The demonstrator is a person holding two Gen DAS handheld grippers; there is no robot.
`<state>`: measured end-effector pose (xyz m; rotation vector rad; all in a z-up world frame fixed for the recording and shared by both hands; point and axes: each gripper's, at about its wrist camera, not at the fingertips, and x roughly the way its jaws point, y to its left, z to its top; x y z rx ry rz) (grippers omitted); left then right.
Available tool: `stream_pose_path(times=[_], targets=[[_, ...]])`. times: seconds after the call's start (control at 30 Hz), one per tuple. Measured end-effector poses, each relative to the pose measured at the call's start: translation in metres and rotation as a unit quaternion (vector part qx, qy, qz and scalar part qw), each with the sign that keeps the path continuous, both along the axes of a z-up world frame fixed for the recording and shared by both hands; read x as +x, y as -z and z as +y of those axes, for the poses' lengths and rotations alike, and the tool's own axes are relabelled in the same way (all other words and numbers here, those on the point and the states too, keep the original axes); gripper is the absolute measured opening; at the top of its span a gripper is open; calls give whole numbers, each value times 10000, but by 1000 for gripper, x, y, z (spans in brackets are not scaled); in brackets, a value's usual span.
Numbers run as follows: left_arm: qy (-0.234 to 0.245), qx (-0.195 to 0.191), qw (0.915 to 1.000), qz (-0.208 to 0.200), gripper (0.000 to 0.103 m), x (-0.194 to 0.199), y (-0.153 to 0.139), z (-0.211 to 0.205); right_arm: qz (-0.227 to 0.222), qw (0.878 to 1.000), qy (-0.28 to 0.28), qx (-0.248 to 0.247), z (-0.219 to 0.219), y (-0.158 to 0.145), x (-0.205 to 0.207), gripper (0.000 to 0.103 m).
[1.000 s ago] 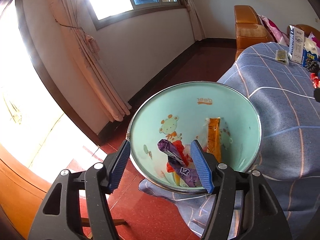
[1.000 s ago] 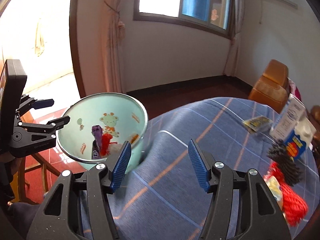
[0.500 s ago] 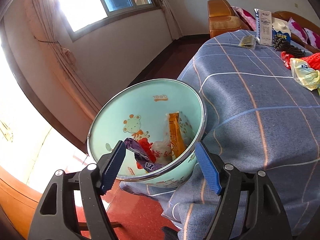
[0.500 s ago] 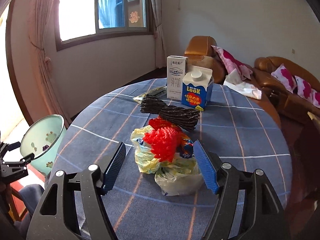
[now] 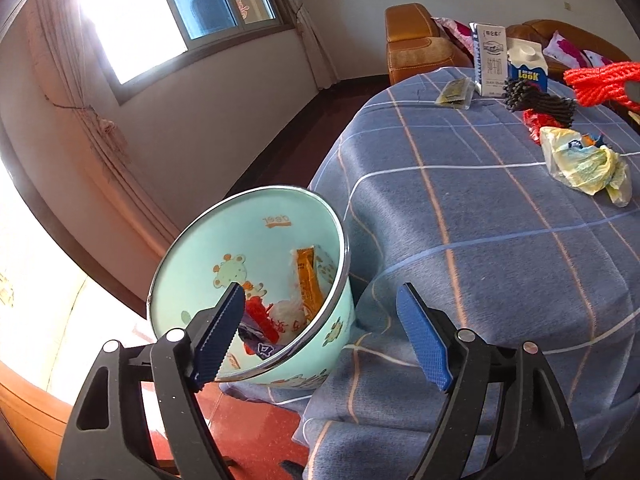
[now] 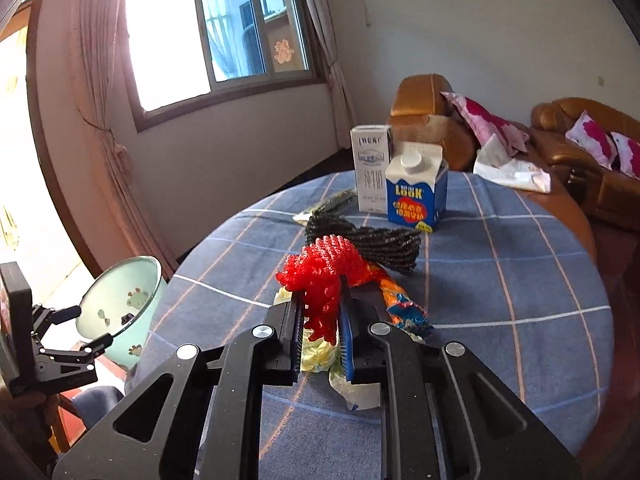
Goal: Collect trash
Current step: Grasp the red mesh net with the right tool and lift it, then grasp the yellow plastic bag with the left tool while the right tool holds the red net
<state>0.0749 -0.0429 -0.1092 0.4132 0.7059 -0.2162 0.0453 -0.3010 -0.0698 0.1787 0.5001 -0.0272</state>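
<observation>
My right gripper [image 6: 320, 296] has its jaws closing on a red foam net [image 6: 328, 268], pads pressing it from both sides; the red foam net [image 5: 600, 80] hangs above the table. Under it lie a crumpled yellowish plastic bag [image 5: 584, 160] and a colourful snack wrapper [image 6: 400, 300]. A mint-green bin [image 5: 256, 248] with wrappers inside leans at the table's left edge. My left gripper [image 5: 320, 336] hovers over the bin's near rim, jaws opening, pads touching nothing. The same left gripper [image 6: 86, 328] shows beside the bin [image 6: 116, 300].
A black foam net [image 6: 380, 244], a white milk carton [image 6: 370, 168], a blue carton [image 6: 416, 196] and a small packet [image 5: 456, 92] sit on the blue checked tablecloth [image 5: 480, 240]. Brown sofas stand behind, with a curtained window at the left.
My right gripper has shut on the red foam net and lifted it off the plastic bag. The left gripper's jaws have widened and its view has swung right toward the table.
</observation>
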Motion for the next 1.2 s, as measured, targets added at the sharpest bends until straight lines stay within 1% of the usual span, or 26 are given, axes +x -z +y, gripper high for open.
stream_pose_path(times=[0.07, 0.17, 0.23, 0.33, 0.47, 0.6, 0.7, 0.83, 0.9, 0.93, 1.03, 1.07, 1.1, 1.13, 1.2], targets=[[138, -22, 9999, -77, 77, -1, -7, -13, -221, 9996, 85, -141, -2, -12, -12, 16], [404, -60, 9990, -179, 77, -1, -19, -41, -371, 9974, 461, -415, -16, -20, -31, 16], [621, -132, 9978, -211, 77, -1, -26, -64, -316, 9952, 746, -558, -35, -16, -43, 16], [890, -169, 9954, -298, 77, 0, -31, -103, -145, 9928, 1065, -528, -64, -2, -59, 16], [1291, -301, 9910, -193, 77, 1, -31, -153, 55, 9890, 1419, -422, -97, 25, -83, 16], [1527, -349, 9877, -9, 77, 6, -24, -194, 77, 9864, 1613, -308, -113, 40, -99, 16], [1638, -388, 9854, 247, 77, 10, -15, -211, 69, 9861, 1645, -239, -118, 45, -102, 17], [1747, -442, 9824, 499, 75, 11, -2, -218, 71, 9868, 1606, -198, -118, 52, -102, 17], [1848, -550, 9792, 632, 64, 12, 1, -219, 73, 9873, 1582, -144, -118, 53, -100, 17], [1931, -628, 9762, 755, 55, 12, 2, -220, 74, 9875, 1570, -116, -118, 55, -99, 17], [2034, -624, 9736, 823, 45, 9, 5, -224, 78, 9880, 1542, -84, -117, 55, -97, 17], [2076, -614, 9730, 806, 37, 7, 6, -225, 77, 9881, 1531, -79, -116, 55, -96, 17], [2164, -652, 9701, 880, 20, 7, 6, -226, 76, 9882, 1524, -86, -115, 55, -95, 17], [2226, -669, 9679, 959, 13, 6, 7, -227, 72, 9883, 1520, -100, -114, 54, -95, 17], [2255, -634, 9680, 900, 10, 3, 6, -227, 65, 9883, 1517, -113, -113, 53, -96, 17]])
